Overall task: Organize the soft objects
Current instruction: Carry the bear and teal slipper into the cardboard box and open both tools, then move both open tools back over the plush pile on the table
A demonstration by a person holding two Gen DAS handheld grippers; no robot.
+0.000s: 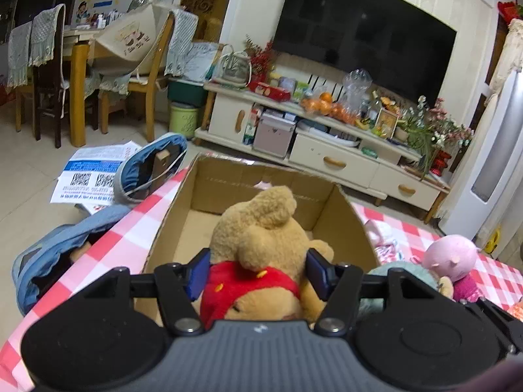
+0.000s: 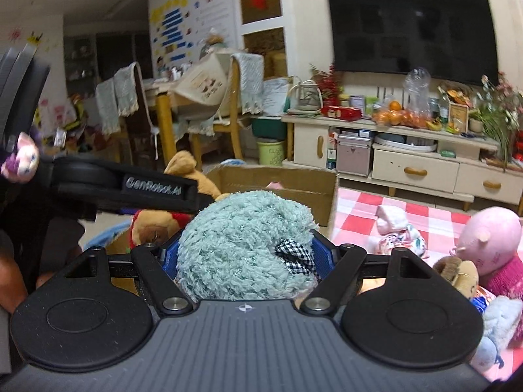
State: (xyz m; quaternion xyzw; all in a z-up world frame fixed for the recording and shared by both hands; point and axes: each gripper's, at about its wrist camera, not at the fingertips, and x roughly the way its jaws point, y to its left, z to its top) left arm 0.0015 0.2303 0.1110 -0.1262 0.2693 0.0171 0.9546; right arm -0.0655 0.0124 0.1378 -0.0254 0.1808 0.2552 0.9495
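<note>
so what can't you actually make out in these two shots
- Box floor: in the left wrist view the yellow bear, clamped in the left gripper, hides most of the cardboard box.
- Teal plush: in the right wrist view it fills the right gripper; its face and shape are unclear.
- Small toys bottom right: cut off by the edge.
- Pink scrap in the box: too small.

We are in a lived-in home living room: a big wall TV point(image 1: 362, 29) hangs above a cream cabinet point(image 1: 327, 156) crowded with oranges point(image 1: 322, 104) and flowers point(image 1: 441, 127), and a dining table point(image 1: 78, 52) with cloth-draped chairs point(image 1: 49, 75) stands beside it.
</note>
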